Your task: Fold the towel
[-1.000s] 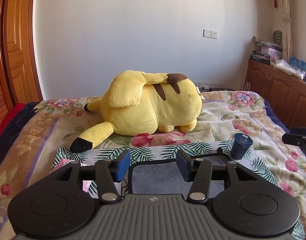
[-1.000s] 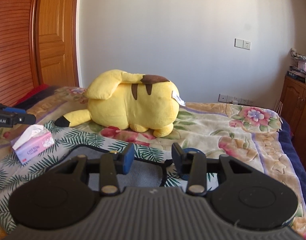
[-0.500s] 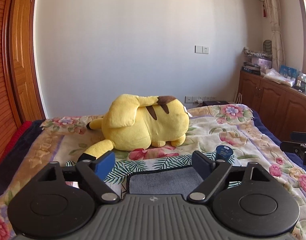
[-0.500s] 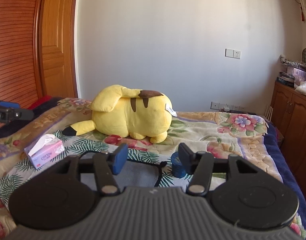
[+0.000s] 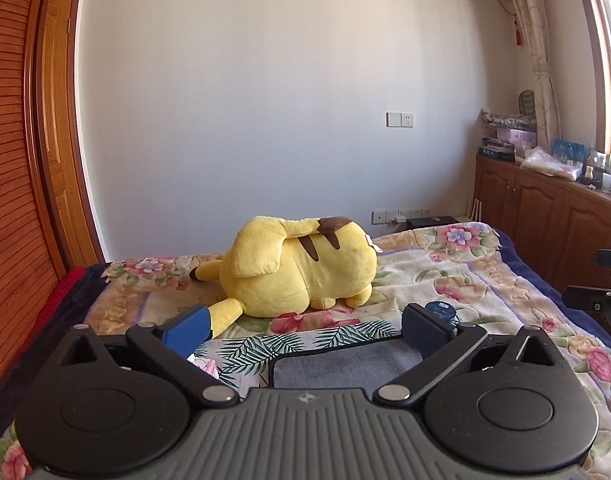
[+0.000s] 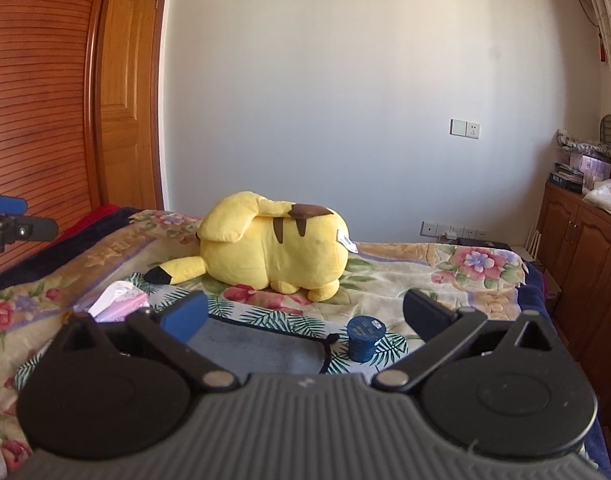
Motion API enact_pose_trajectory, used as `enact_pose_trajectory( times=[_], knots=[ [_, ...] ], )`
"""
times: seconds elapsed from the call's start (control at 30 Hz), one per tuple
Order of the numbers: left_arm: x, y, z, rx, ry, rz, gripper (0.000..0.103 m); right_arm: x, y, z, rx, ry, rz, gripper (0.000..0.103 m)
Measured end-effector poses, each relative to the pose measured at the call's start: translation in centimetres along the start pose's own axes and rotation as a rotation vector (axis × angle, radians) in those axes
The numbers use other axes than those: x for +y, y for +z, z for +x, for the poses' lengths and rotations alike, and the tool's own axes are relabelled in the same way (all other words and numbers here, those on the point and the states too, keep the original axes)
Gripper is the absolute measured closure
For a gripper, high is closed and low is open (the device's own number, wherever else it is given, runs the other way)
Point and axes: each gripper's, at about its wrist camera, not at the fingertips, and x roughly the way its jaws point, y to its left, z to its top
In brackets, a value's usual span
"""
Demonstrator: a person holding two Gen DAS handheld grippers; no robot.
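A grey towel with a dark border point(image 5: 345, 364) lies flat on the palm-leaf cloth on the bed, just beyond my grippers; it also shows in the right wrist view point(image 6: 261, 350). My left gripper point(image 5: 305, 328) is open wide and empty, held above the towel's near edge. My right gripper point(image 6: 305, 314) is open wide and empty, above the towel's right part. The near part of the towel is hidden behind both gripper bodies.
A yellow plush toy point(image 5: 297, 268) lies on the floral bedspread point(image 5: 485, 280) behind the towel. A small blue cup point(image 6: 363, 338) stands by the towel's right corner. A pink tissue box point(image 6: 117, 300) sits at the left. Wooden cabinets point(image 5: 545, 216) stand at the right, a wooden door point(image 6: 125, 100) at the left.
Both grippers have opened from narrow to wide and have risen and drawn back from the towel, so more of the room shows.
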Motion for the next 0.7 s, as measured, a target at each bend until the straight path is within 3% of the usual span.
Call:
enact_pose_trajectory(
  times=[0.33, 0.7],
  knots=[
    [-1.0, -1.1, -3.6, -0.044, -0.006, 0.049, 0.017, 1.8, -0.5, -2.4, -0.011, 0.011, 0.020, 0.000],
    [-0.6, -4.2, -5.7, -0.008, -0.024, 0.018, 0.017, 3.4, -2.2, -4.1, -0.007, 0.026, 0.039, 0.000]
  ],
)
